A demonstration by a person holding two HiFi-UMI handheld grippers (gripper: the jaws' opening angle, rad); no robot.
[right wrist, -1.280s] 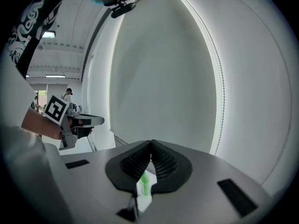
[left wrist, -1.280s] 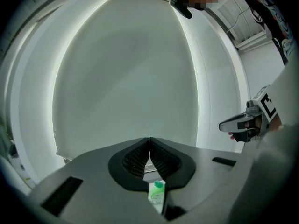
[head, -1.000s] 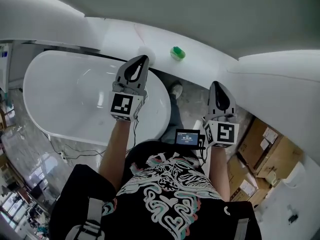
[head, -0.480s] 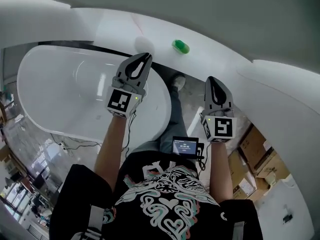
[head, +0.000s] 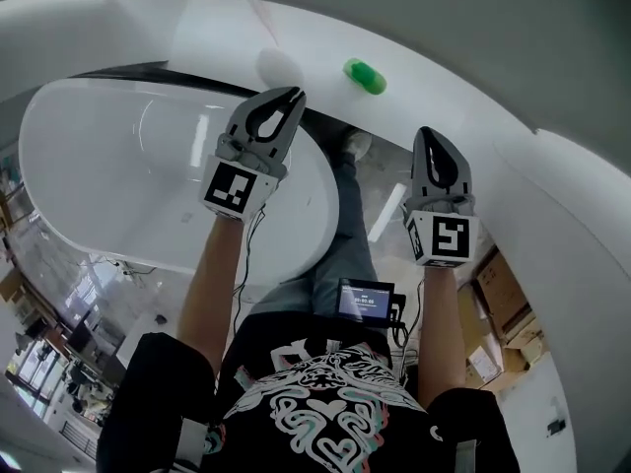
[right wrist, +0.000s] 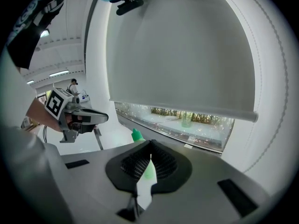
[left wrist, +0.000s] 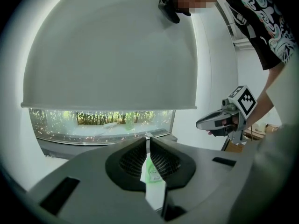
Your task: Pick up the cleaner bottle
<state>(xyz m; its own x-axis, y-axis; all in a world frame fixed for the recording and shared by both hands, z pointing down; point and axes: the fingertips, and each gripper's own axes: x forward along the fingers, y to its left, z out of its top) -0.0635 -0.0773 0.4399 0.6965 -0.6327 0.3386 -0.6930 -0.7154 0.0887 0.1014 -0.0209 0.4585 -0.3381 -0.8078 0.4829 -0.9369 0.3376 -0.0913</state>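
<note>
The green cleaner bottle [head: 365, 75] stands on a white ledge [head: 444, 87] beyond the bathtub. My left gripper [head: 291, 94] is held in the air short of it and to its left, with its jaws shut on nothing. My right gripper [head: 431, 134] hovers to the bottle's right and nearer to me, also shut and empty. In the left gripper view the left gripper [left wrist: 147, 140] points at the bottle [left wrist: 152, 169], a green strip behind the closed jaws. In the right gripper view the bottle's cap [right wrist: 136, 135] shows just left of the right gripper [right wrist: 150, 144].
A white bathtub [head: 118, 166] fills the left. A white rounded object [head: 279, 67] sits on the ledge left of the bottle. Cardboard boxes [head: 503, 304] lie on the floor at right. A window with a lowered blind [left wrist: 107, 55] is behind the ledge.
Both grippers have sunk lower, still side by side, and the view has tilted with them. The bottle has stayed in place on the ledge. Both pairs of jaws remain shut.
</note>
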